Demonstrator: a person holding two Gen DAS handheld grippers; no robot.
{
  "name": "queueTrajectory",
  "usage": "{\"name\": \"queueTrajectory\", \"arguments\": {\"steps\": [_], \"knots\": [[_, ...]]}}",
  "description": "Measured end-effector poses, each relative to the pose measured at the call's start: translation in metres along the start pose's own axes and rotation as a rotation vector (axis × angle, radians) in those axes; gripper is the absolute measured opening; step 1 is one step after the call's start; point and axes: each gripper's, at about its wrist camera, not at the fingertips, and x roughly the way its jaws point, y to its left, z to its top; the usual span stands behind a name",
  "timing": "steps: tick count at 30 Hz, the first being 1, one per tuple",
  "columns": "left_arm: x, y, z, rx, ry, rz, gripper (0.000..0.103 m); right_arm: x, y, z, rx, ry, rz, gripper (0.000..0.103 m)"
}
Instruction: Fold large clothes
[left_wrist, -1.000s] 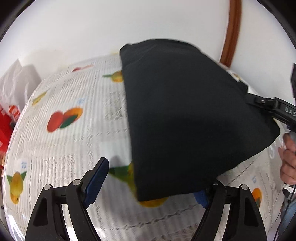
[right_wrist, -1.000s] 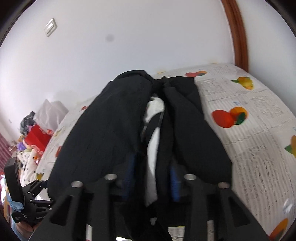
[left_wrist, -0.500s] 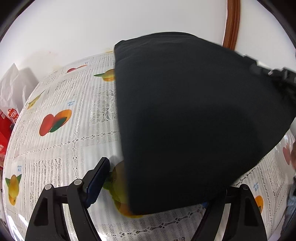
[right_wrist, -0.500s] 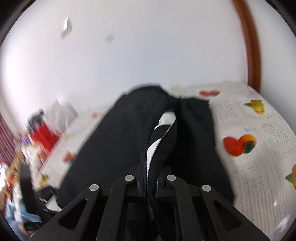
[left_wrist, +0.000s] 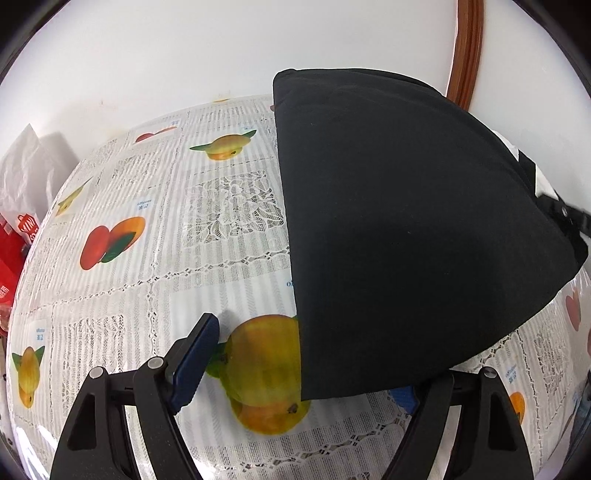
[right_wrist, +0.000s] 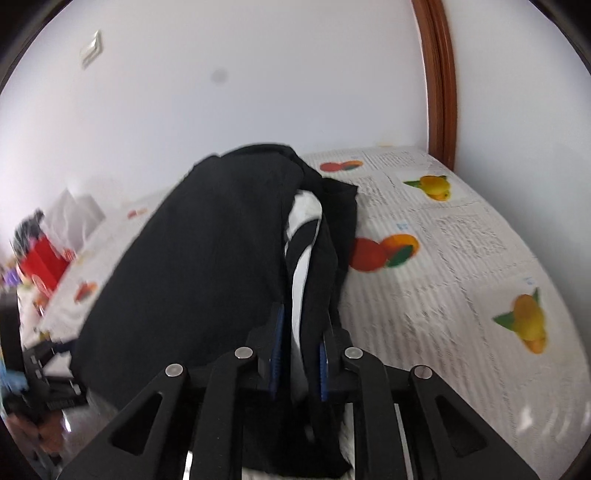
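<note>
A large black garment (left_wrist: 406, 229) with a white inner part (right_wrist: 301, 266) is lifted off the table on its right side. My right gripper (right_wrist: 298, 354) is shut on the garment's bunched edge and holds it up; it also shows at the right edge of the left wrist view (left_wrist: 565, 216). My left gripper (left_wrist: 295, 373) is open low over the tablecloth. Its left finger (left_wrist: 195, 354) is bare. Its right finger (left_wrist: 404, 397) is partly hidden under the garment's lower edge.
The table has a white lace cloth (left_wrist: 166, 266) with fruit prints. Red packages (left_wrist: 11, 243) and a white bag (left_wrist: 26, 173) lie at the far left. A white wall and a brown door frame (left_wrist: 467, 44) stand behind.
My left gripper has moved left and forward, so the garment sits further right in its view. My right gripper has kept its hold and shifted, keeping the edge raised.
</note>
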Motion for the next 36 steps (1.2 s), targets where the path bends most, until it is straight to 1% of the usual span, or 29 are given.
{"name": "queueTrajectory", "arguments": {"steps": [4, 8, 11, 12, 13, 15, 18, 19, 21, 22, 24, 25, 26, 27, 30, 31, 32, 36], "knots": [[-0.005, 0.001, -0.001, 0.006, -0.004, 0.001, 0.079, -0.014, 0.001, -0.018, -0.056, 0.030, -0.036, 0.020], [-0.015, 0.003, -0.005, 0.006, -0.016, -0.001, 0.075, -0.033, -0.007, -0.031, -0.049, 0.023, -0.027, 0.021], [-0.025, 0.003, -0.008, 0.006, -0.031, -0.018, 0.071, -0.049, -0.010, -0.038, -0.035, 0.017, -0.012, 0.029], [-0.029, 0.004, -0.009, 0.007, -0.039, -0.025, 0.070, -0.056, -0.011, -0.042, -0.039, 0.013, -0.004, 0.034], [-0.033, 0.005, -0.010, 0.006, -0.051, -0.033, 0.070, -0.060, -0.012, -0.046, -0.045, 0.013, -0.002, 0.037], [-0.039, 0.008, -0.011, 0.004, -0.064, -0.047, 0.067, -0.063, -0.011, -0.055, -0.067, 0.034, -0.001, 0.037], [-0.042, 0.011, -0.013, -0.003, -0.062, -0.080, 0.057, -0.056, -0.008, -0.067, -0.082, 0.074, 0.006, 0.037], [-0.041, 0.012, -0.014, -0.008, -0.058, -0.091, 0.053, -0.054, -0.006, -0.068, -0.076, 0.073, 0.014, 0.037], [-0.038, 0.012, -0.013, -0.016, -0.051, -0.108, 0.047, -0.047, -0.004, -0.069, -0.052, 0.066, 0.048, 0.037], [-0.037, 0.012, -0.013, -0.024, -0.046, -0.123, 0.043, -0.041, -0.004, -0.068, -0.036, 0.063, 0.060, 0.037], [-0.035, 0.011, -0.012, -0.028, -0.044, -0.144, 0.036, -0.027, -0.003, -0.065, -0.006, 0.074, 0.042, 0.037], [-0.035, 0.010, -0.011, -0.027, -0.042, -0.151, 0.030, -0.016, -0.003, -0.064, 0.004, 0.104, 0.012, 0.032], [-0.035, 0.009, -0.011, -0.024, -0.041, -0.166, 0.021, -0.010, -0.003, -0.063, 0.007, 0.114, 0.004, 0.022], [-0.035, 0.008, -0.011, -0.021, -0.040, -0.175, 0.018, -0.005, -0.004, -0.062, 0.010, 0.115, 0.007, 0.014], [-0.037, 0.008, -0.011, -0.001, -0.048, -0.165, 0.013, 0.000, -0.002, -0.058, -0.014, 0.096, 0.010, 0.008], [-0.037, 0.009, -0.010, 0.001, -0.048, -0.162, 0.007, 0.002, -0.001, -0.055, -0.016, 0.096, 0.013, 0.008], [-0.037, 0.011, -0.010, 0.003, -0.050, -0.153, 0.004, 0.005, -0.001, -0.052, -0.014, 0.100, 0.012, 0.007], [-0.039, 0.026, -0.007, -0.009, -0.062, -0.129, 0.003, 0.018, 0.009, -0.036, -0.030, 0.108, 0.011, 0.006]]}}
